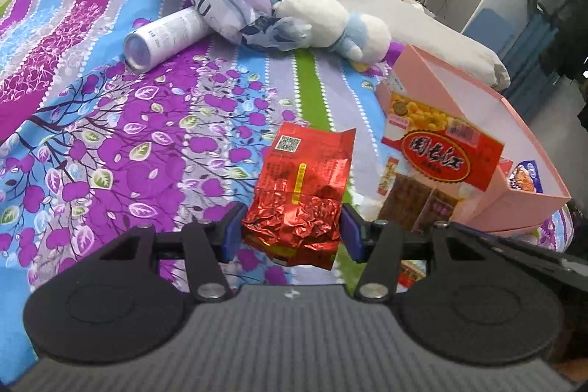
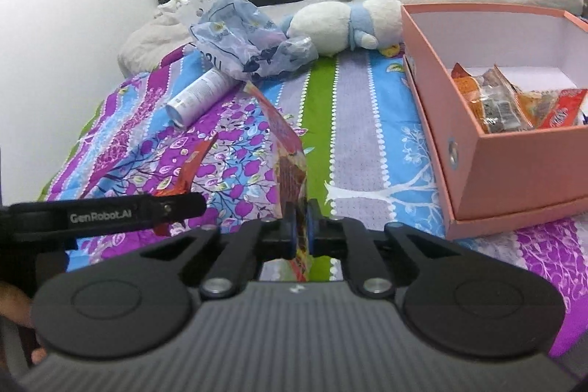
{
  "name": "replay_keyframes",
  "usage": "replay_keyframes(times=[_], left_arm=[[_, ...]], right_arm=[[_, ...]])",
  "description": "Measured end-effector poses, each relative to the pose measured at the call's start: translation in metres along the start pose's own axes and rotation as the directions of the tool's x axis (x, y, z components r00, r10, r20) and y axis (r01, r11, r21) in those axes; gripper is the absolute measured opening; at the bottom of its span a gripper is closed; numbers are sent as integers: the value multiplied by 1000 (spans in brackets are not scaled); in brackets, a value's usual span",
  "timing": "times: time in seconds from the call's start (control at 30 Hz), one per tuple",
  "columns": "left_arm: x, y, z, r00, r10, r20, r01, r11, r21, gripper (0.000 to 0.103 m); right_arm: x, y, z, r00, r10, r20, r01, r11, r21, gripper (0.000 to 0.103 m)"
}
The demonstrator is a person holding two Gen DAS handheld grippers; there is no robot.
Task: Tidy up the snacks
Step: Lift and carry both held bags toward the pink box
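Several snacks boxed (image 2: 488, 171); 2 left: red pouch (image 1: 301, 193) clamped in left gripper (image 1: 292, 232), flat packet (image 2: 290, 171) pinched in right gripper (image 2: 300, 226).

I see a crinkled red foil packet (image 1: 299, 204) hanging upright above the flowered bedspread (image 1: 147, 135), its QR-code end up. A flat red snack pack (image 2: 290, 168) stands edge-on to my right camera, lifted off the bed. The open pink box (image 2: 514, 171) sits on the bed, holding several orange and red snack packets (image 2: 507, 101).
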State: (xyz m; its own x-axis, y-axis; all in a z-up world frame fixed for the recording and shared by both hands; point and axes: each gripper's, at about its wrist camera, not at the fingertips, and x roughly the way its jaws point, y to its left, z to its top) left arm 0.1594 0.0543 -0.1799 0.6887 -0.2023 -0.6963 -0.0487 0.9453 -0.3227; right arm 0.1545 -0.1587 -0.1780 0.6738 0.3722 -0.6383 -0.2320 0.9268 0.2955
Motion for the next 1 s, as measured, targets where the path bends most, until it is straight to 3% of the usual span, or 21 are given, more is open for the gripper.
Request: replay_keyframes(times=[0.6, 1.0], left_arm=[[-48, -66, 40, 995, -48, 89, 46, 999, 24, 60], [-93, -120, 93, 976, -125, 178, 114, 991, 73, 60]], right_arm=[[-64, -11, 43, 994, -42, 101, 40, 999, 16, 8], [-118, -21, 96, 967, -57, 248, 49, 998, 38, 8]])
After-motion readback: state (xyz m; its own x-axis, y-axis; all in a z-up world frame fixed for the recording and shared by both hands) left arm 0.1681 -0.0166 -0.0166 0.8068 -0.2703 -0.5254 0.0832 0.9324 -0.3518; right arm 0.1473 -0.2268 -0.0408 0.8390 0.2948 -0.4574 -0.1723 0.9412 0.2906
